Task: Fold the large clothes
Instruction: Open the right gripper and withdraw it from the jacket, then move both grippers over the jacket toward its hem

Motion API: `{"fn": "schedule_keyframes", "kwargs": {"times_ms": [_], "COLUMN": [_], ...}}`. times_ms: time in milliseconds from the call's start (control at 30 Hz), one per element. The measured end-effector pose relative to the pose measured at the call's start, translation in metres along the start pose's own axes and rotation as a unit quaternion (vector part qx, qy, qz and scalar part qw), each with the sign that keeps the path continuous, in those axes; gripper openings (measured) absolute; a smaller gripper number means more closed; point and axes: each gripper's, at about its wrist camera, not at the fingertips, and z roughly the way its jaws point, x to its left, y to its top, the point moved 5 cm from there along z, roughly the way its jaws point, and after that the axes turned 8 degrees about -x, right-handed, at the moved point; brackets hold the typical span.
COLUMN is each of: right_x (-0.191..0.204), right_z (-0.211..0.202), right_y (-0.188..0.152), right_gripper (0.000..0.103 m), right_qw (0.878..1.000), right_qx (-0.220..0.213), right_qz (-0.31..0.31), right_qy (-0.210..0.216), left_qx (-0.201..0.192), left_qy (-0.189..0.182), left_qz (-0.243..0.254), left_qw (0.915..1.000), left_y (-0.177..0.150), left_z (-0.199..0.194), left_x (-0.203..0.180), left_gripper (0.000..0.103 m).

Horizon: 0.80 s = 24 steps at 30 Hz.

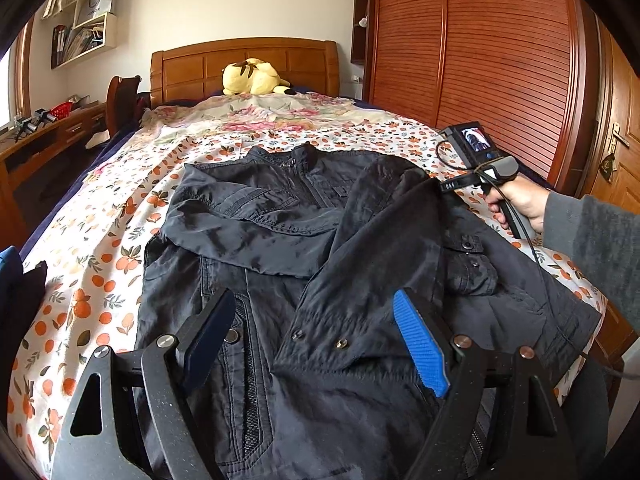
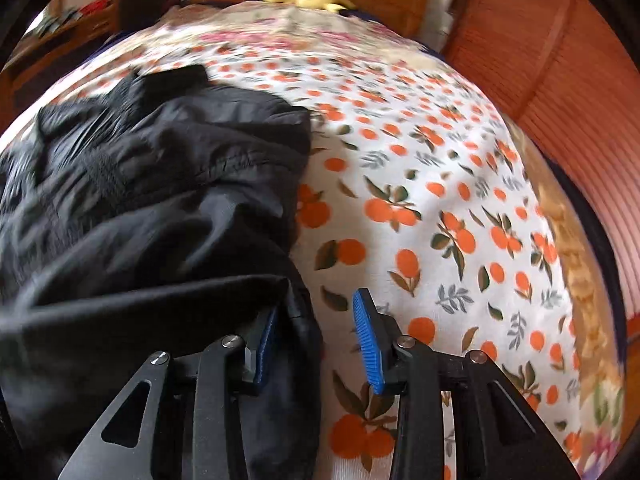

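Note:
A black jacket (image 1: 304,248) lies front up on the bed, collar toward the headboard, both sleeves folded across its chest. My left gripper (image 1: 316,336) is open and hovers over the jacket's lower front, holding nothing. My right gripper (image 2: 316,340) is open at the jacket's right edge (image 2: 160,208); a fold of black fabric lies between the jaws, against the left pad, and the jaws are not closed on it. In the left wrist view the right gripper's body (image 1: 476,160) shows at the jacket's right shoulder, its fingers hidden by the sleeve.
The bed has an orange-print sheet (image 2: 440,200). A yellow plush toy (image 1: 252,78) lies by the wooden headboard (image 1: 244,64). A wooden wardrobe (image 1: 480,48) stands on the right, and a desk (image 1: 48,132) on the left.

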Motion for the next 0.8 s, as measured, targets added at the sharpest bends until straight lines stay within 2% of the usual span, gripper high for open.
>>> {"fn": "schedule_keyframes", "kwargs": {"times_ms": [200,367,500,633,700,800], "right_x": [-0.002,-0.001,0.012,0.031,0.045,0.07], "right_z": [-0.013,-0.056,-0.068,-0.048,-0.034,-0.017], "right_y": [0.004,0.022,0.034,0.026,0.011,-0.021], "right_gripper": [0.038,0.038,0.038,0.038,0.038,0.038], "right_qw": [1.0,0.997,0.995,0.994,0.992,0.986], "right_qx": [-0.005,-0.049,-0.062,-0.035,-0.009,0.036], "right_qz": [0.018,0.006,-0.006,-0.018,-0.025,-0.07], "right_qy": [0.023,0.055,0.081,0.103,0.121,0.148], "left_qx": [0.0,-0.001,-0.002,0.0,0.002,0.002], "left_qy": [-0.003,-0.003,-0.001,0.003,0.005,0.006], "left_qz": [0.0,0.001,-0.002,-0.003,-0.001,-0.001], "left_qw": [1.0,1.0,1.0,1.0,1.0,1.0], "left_y": [0.001,0.002,0.003,0.001,0.0,0.0], "left_z": [0.001,0.001,0.002,0.003,0.003,0.002], "left_x": [-0.002,-0.003,-0.002,-0.001,0.0,0.002], "left_gripper": [0.082,0.082,0.082,0.082,0.082,0.082]}}
